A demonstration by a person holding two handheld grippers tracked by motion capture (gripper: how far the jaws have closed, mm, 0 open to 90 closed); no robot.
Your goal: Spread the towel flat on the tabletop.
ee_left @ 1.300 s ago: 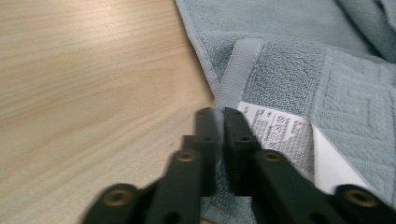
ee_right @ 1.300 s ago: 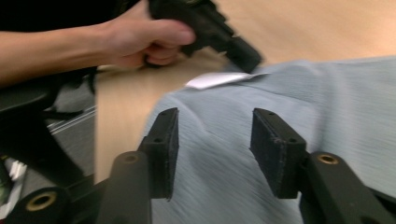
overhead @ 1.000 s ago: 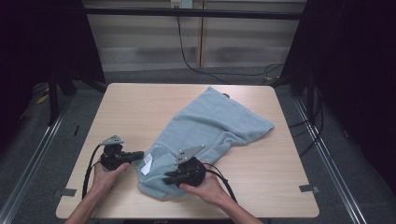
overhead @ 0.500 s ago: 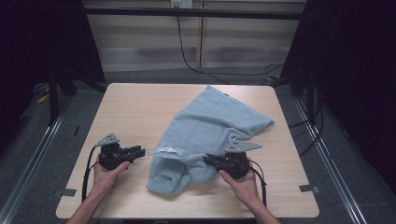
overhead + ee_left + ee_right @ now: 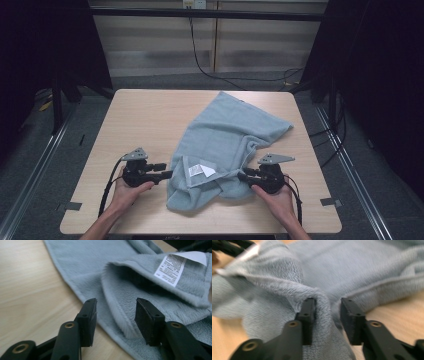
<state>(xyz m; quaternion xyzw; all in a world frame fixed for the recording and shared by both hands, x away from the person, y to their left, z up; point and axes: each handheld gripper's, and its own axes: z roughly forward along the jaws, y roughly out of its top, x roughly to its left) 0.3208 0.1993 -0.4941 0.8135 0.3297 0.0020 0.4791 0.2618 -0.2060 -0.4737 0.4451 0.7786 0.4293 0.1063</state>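
A soft blue-grey towel point(image 5: 227, 145) lies crumpled on the wooden tabletop point(image 5: 140, 120). It reaches from the far right part of the tabletop down toward the near edge, between the person's two hands. A white label point(image 5: 200, 170) shows on a folded-over flap near the front.

The left tongs point(image 5: 167, 174) lie low at the towel's left edge, held in the left hand point(image 5: 127, 190). Their jaws have just been opening and now stand apart. In the left gripper view, a folded edge of the towel point(image 5: 140, 290) sits between the two jaws, but they do not press on it. The label point(image 5: 172, 266) is just beyond them.

The right tongs point(image 5: 241, 176) point at the towel's right side, held in the right hand point(image 5: 275, 197). Their jaws have also just been opening. In the right gripper view, a raised fold of the towel point(image 5: 322, 305) stands between the jaws. It brushes the left jaw, and a gap shows beside the right jaw, so the fold is let go.
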